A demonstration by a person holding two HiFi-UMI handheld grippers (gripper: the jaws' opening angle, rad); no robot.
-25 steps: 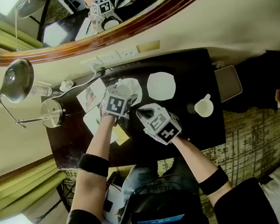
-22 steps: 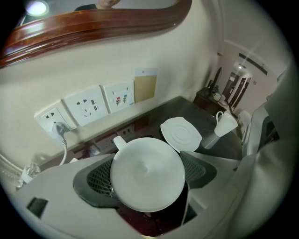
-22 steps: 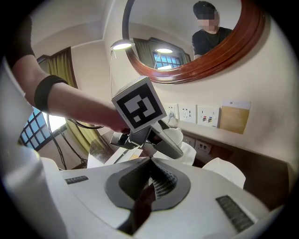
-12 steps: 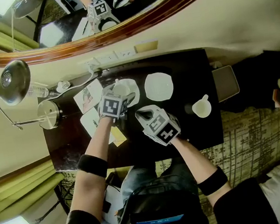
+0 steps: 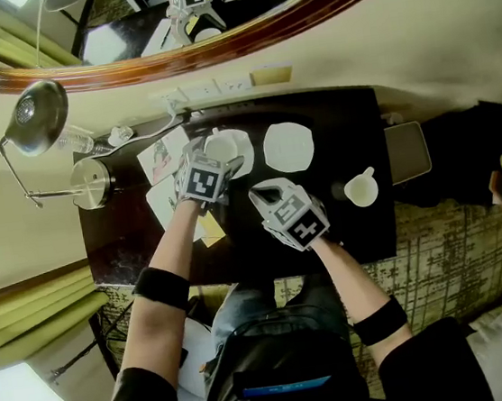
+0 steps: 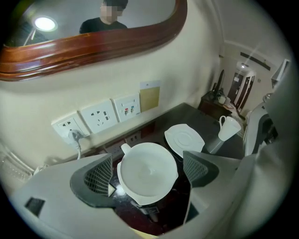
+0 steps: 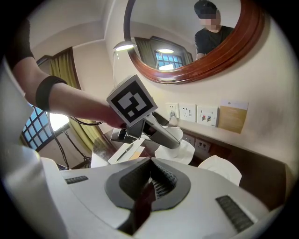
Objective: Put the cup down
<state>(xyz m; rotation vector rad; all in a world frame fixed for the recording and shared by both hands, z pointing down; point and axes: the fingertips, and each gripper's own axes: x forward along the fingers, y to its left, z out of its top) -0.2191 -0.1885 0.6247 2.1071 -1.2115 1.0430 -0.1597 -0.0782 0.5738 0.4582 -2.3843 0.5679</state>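
A white cup (image 6: pixel 148 173) stands upright on a white saucer (image 7: pixel 183 152) at the back of the dark desk (image 5: pixel 364 236). My left gripper (image 6: pixel 147 169) reaches down around the cup (image 5: pixel 220 144). Its jaws have just been opening, and a narrow gap shows between each meshed pad (image 6: pixel 99 175) and the cup wall, so it is open with the cup between them. My right gripper (image 7: pixel 152 181) hovers just right of the left gripper (image 5: pixel 218 155), shut with nothing in it. In the head view the right gripper (image 5: pixel 263 191) points towards the saucers.
A second, empty saucer (image 5: pixel 288 147) lies right of the cup. Another white cup (image 5: pixel 361 190) stands near the desk's right end. Papers (image 5: pixel 164 156), a yellow note (image 5: pixel 211 229) and a desk lamp (image 5: pixel 36 112) fill the left side. Wall sockets (image 6: pixel 98 116) sit behind, under a mirror.
The left gripper's jaws stand a little wider around the cup than before. Both hands stay almost where they were; the head view has shifted slightly.
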